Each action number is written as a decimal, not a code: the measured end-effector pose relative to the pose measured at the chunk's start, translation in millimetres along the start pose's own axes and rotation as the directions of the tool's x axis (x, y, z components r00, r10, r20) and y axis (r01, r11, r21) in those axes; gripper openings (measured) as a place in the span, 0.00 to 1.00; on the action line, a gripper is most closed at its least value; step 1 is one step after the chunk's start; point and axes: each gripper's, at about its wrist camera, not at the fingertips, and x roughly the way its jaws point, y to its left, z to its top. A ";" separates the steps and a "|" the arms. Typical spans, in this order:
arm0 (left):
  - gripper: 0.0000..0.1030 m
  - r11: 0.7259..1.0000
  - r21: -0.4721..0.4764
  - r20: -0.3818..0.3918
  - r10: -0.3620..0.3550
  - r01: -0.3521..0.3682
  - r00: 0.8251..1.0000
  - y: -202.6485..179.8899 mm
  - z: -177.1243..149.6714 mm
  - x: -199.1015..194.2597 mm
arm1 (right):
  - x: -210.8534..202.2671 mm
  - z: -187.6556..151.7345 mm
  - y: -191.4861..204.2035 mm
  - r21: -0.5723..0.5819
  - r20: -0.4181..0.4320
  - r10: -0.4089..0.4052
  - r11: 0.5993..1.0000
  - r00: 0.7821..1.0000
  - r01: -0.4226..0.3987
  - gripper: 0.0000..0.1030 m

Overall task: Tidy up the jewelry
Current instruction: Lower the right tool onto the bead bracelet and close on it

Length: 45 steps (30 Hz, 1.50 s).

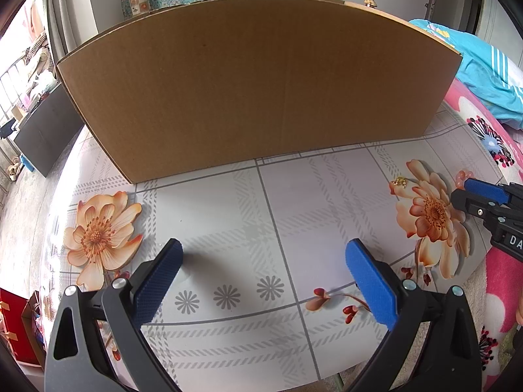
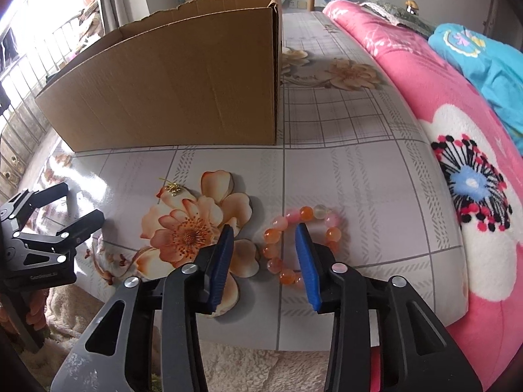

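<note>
A bracelet of orange and pink beads (image 2: 278, 238) lies on the table near its front edge. My right gripper (image 2: 266, 232) is open just above it, the right finger (image 2: 307, 261) inside the ring, the left finger outside it. A small gold jewel (image 2: 173, 188) lies left of it on a printed flower; it also shows in the left wrist view (image 1: 400, 182). My left gripper (image 1: 264, 248) is open and empty over the table, facing the cardboard box (image 1: 255, 81). The right gripper (image 1: 483, 196) shows at the right edge there, and the left gripper (image 2: 65, 209) in the right wrist view.
The open cardboard box (image 2: 170, 88) stands at the back of the flower-print table (image 2: 343, 170). A pink flowered blanket (image 2: 457, 130) and blue cloth (image 2: 483, 65) lie on the right. A fluffy cream fabric (image 2: 248, 366) lies below the table's front edge.
</note>
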 end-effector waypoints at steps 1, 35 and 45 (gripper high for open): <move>0.95 1.000 0.000 0.000 0.000 0.000 1.000 0.5 -0.1 0.2 | 1.2 1.1 -0.1 -0.007 0.000 -0.009 1.000 1.000 0.009 0.29; 0.95 1.000 -0.001 -0.002 0.000 0.000 1.000 1.1 0.1 -0.3 | 7.6 1.5 16.4 -0.039 -0.026 -0.024 0.999 0.999 0.023 0.22; 0.95 1.000 -0.001 -0.002 0.000 0.000 1.000 1.7 0.3 -0.3 | 8.0 5.1 17.7 -0.075 -0.061 -0.006 0.997 0.998 0.002 0.09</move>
